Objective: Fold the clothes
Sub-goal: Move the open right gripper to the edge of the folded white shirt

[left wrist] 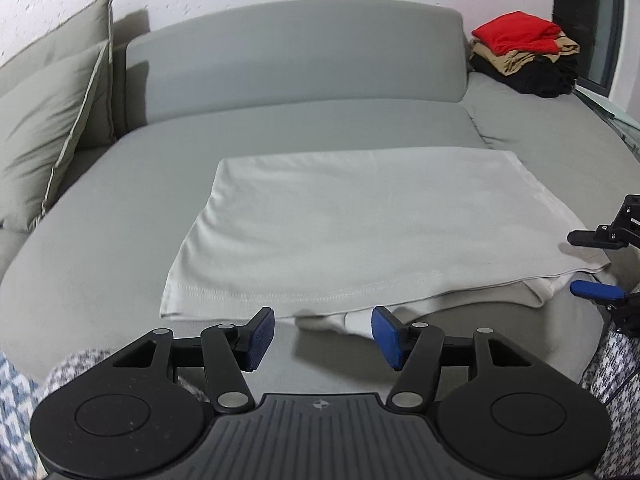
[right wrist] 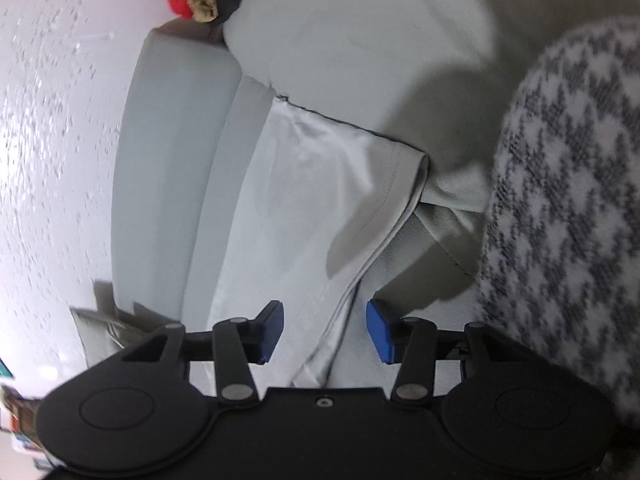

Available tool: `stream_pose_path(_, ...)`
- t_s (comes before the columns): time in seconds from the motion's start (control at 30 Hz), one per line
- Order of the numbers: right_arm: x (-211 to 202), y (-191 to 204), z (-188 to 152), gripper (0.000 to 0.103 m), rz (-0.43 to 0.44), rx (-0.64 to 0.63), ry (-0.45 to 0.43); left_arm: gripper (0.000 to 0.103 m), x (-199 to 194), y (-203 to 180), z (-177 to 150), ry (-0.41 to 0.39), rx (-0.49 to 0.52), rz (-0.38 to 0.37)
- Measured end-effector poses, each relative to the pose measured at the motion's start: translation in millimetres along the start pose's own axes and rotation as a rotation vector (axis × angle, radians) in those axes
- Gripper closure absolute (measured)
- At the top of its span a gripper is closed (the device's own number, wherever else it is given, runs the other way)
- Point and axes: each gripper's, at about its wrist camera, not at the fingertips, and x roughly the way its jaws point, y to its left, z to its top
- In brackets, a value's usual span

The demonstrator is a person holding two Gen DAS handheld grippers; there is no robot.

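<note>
We see the pale grey shirt (left wrist: 360, 224) lying folded flat on the grey sofa seat (left wrist: 100, 216), its hemmed edge nearest us. Our left tongs (left wrist: 323, 338) stand apart, empty, just short of that hem. Our right tongs (right wrist: 325, 330) also stand apart, over the shirt's right edge, gripping nothing. Folded clothes (left wrist: 524, 52) are stacked at the sofa's far right

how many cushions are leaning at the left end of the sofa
2. A front cushion with pale piping leans at the sofa's left end, and a back cushion stands behind it, partly covered. More may sit beyond the frame edge.
</note>
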Motion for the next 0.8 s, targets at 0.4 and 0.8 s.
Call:
stream_pose_path(0.4,14,-3,5,0.066,0.078,-0.04,-0.156,0.045,-1,23,2,-0.006,-0.056,0.039)
stream_pose_path(0.8,21,6,15,0.078,-0.009,-0.092,-0.216,0.074,39,73,20,0.017,-0.05,0.131)
